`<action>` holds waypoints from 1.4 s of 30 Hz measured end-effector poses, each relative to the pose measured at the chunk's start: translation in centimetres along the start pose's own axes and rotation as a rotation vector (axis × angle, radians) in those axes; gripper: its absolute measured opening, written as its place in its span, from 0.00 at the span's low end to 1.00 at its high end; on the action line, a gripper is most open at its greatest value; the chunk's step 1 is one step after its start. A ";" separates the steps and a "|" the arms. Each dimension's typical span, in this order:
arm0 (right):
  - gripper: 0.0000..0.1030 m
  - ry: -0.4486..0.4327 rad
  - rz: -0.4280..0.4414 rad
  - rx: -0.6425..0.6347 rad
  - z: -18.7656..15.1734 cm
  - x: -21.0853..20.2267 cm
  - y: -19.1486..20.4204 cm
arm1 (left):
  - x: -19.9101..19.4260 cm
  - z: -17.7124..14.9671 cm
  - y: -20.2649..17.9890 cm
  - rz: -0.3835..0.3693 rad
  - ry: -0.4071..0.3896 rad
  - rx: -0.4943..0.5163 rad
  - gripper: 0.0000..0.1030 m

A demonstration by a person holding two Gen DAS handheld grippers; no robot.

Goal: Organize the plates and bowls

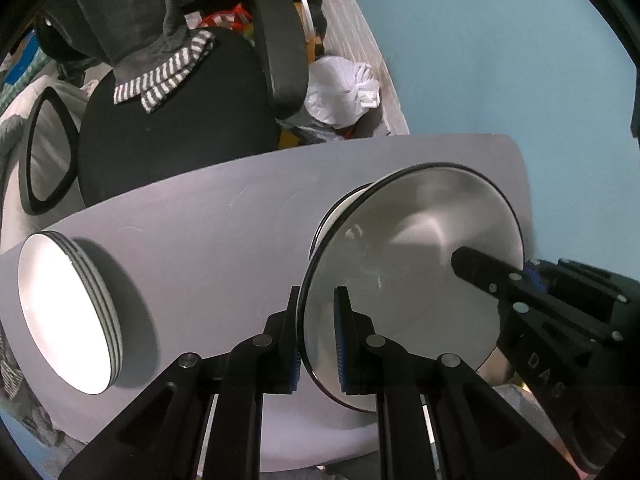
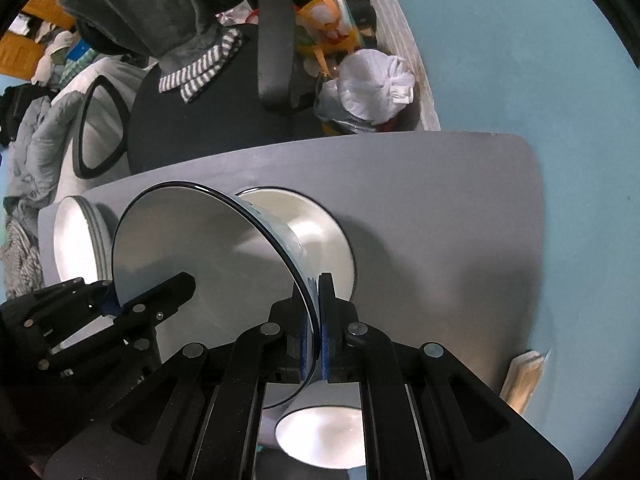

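Observation:
A white bowl with a dark rim (image 1: 408,264) (image 2: 200,248) is held tilted above the grey table (image 1: 224,232) (image 2: 440,216). My left gripper (image 1: 318,340) straddles its near rim with a gap at the inner pad. My right gripper (image 2: 318,344) is shut on the opposite rim; it also shows in the left wrist view (image 1: 480,268). Under the bowl lies another white bowl or plate (image 2: 320,236) (image 1: 340,216). A stack of white plates (image 1: 68,316) (image 2: 80,240) sits at the table's left. A smaller white bowl (image 2: 320,436) sits at the near edge.
A black office chair (image 1: 168,120) (image 2: 208,112) with a striped cloth stands behind the table. A white bag (image 1: 340,92) (image 2: 372,84) and clutter lie on the floor near the blue wall (image 1: 500,60). A wooden object (image 2: 524,376) is right of the table.

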State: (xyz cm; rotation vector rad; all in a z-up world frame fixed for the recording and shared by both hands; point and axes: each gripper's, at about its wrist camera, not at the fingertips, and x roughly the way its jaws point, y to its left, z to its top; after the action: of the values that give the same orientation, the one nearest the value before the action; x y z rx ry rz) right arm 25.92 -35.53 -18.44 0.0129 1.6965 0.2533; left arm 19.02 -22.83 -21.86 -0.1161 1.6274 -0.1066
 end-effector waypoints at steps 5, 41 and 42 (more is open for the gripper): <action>0.06 0.009 -0.017 -0.004 0.7 0.7 -0.4 | 0.9 0.3 -0.2 0.004 0.015 -0.005 0.12; 0.23 0.082 -0.117 -0.088 1.7 1.3 0.3 | 1.4 0.5 0.1 0.029 0.001 0.012 0.15; 0.23 0.078 -0.119 -0.086 1.8 1.2 0.2 | 1.3 0.5 0.1 0.028 0.000 0.010 0.15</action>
State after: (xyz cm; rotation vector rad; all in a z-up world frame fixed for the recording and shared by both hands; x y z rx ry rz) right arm 27.44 -34.83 -19.81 -0.1627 1.7553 0.2402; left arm 19.39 -22.91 -23.22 -0.0853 1.6274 -0.0934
